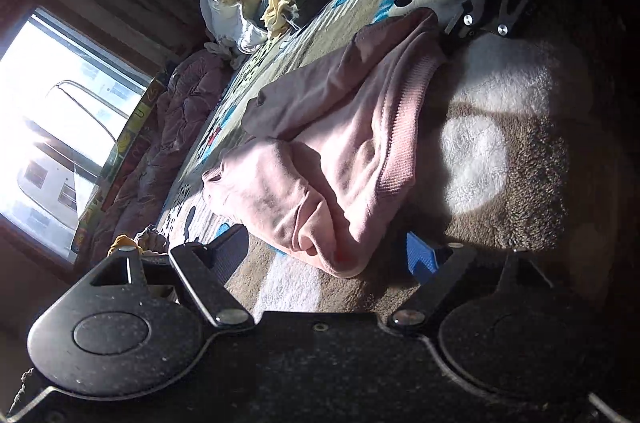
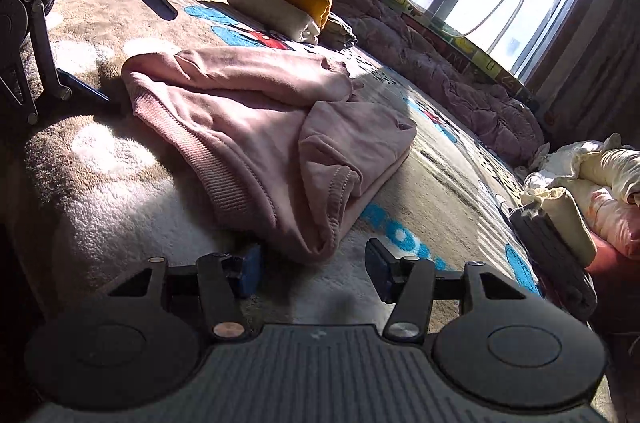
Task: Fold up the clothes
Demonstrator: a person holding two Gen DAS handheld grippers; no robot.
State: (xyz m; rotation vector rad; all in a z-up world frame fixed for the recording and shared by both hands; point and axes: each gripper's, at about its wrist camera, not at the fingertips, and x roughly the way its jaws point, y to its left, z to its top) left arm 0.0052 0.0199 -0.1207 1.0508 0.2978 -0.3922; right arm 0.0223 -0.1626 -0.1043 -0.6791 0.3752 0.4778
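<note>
1. A plush blanket with brown, white and blue patterns is covering the surface, sunlight falling across it.
2. A pink sweatshirt is lying partly folded near the blanket's middle, sleeves laid over its body, ribbed hem facing the grippers.
3. Folded clothes are sitting at the blanket's far edge.
4. The left gripper is gaping wide around a sweatshirt corner.
5. The right gripper is spread apart, straddling another corner.
</note>
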